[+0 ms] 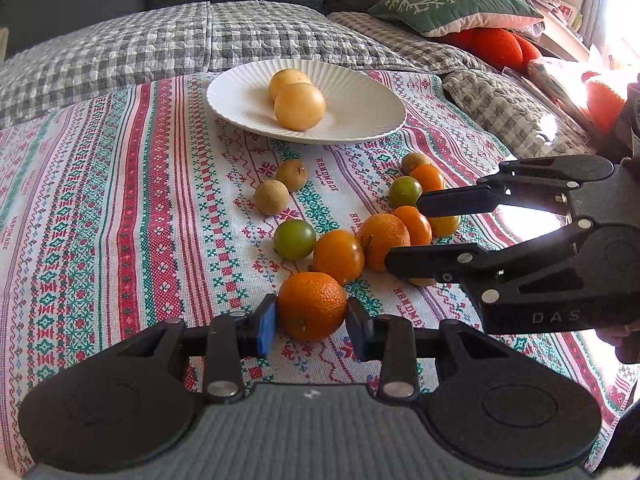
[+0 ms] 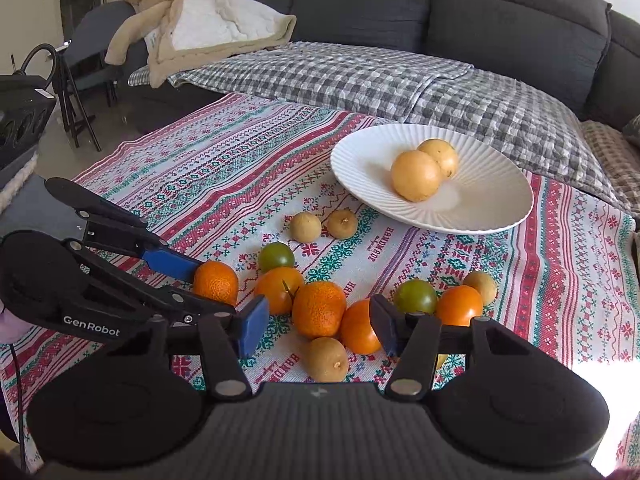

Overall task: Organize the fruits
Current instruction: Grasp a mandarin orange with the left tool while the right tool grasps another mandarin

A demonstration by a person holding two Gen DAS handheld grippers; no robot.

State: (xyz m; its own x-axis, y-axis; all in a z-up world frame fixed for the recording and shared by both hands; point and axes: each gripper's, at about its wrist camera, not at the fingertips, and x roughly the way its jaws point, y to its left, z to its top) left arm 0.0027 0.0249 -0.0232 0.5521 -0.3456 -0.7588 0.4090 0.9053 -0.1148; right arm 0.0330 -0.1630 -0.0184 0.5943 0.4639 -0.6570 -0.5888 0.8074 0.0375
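Note:
My left gripper [image 1: 312, 326] is shut on a rough-skinned mandarin [image 1: 312, 306], its blue pads pressed to both sides; the right wrist view shows that mandarin [image 2: 216, 282] in the left gripper [image 2: 216, 290] too. My right gripper [image 2: 319, 330] is open over a cluster of fruit, with a second mandarin [image 2: 318, 308], a smooth orange fruit [image 2: 360, 332] and a tan longan [image 2: 326, 358] between its fingers. From the left wrist view, the right gripper [image 1: 404, 232] straddles that cluster. A white ribbed plate [image 1: 224, 96] holds two yellow fruits [image 1: 299, 106].
Two green fruits [image 1: 294, 239] [image 1: 405, 192] and two longans [image 1: 272, 197] lie loose on the patterned tablecloth [image 1: 120, 200]. A grey sofa with a checked quilt [image 2: 360, 76] borders the far side. A green cushion [image 1: 452, 6] lies at the right, a folding chair [image 2: 80, 92] off the table's left edge.

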